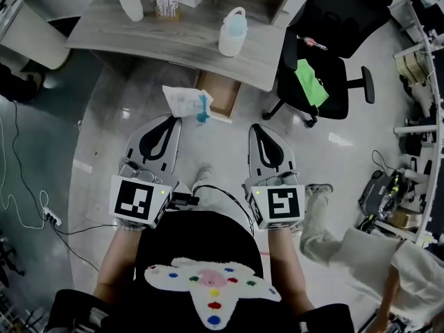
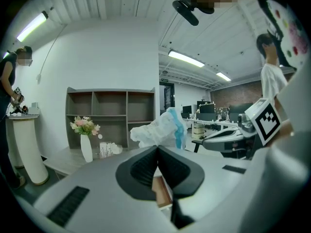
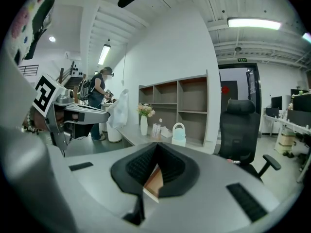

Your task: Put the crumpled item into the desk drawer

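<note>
left gripper [image 1: 175, 119] was closed on the crumpled item [image 1: 186, 103], pinched at the jaw tips and held in the air by the left edge of the open drawer [image 1: 219, 94] under the desk [image 1: 139, 30]. the drawer lay just right and far of the item. right gripper [image 1: 255, 127] was closed and empty. the left gripper view showed the drawer below the jaws; only the head view showed their sideways offset.

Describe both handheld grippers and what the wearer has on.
Left gripper and right gripper: light grey tapered bodies, black ribbed jaw pads, each with a white cube bearing black square markers. A black cable loops between them. The person wears a black top with a white, colour-dotted patch.
</note>
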### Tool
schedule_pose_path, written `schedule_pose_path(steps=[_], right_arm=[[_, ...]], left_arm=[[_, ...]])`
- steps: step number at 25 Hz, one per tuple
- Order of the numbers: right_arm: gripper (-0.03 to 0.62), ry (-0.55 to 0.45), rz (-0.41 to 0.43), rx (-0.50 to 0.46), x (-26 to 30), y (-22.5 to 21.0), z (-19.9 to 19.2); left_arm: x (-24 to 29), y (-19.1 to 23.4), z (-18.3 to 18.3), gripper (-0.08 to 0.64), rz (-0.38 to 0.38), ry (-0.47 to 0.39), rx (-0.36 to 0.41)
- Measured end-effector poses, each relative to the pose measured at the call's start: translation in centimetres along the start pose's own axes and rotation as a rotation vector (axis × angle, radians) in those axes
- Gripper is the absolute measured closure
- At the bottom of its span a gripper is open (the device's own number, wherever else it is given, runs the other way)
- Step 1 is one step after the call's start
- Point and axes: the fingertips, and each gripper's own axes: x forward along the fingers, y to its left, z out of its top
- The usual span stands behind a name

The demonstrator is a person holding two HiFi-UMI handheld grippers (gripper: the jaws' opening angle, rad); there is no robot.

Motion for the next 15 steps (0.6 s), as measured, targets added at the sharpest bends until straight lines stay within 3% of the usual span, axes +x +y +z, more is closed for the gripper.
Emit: schedule_pose_path(steps=[15], right_arm=[[0.588, -0.027, -0.047, -0.005, 0.7, -0.9, 1.7]], left_arm=[[0.9, 1.1, 0.6, 0.546, -0.013, 0.003, 0.012]])
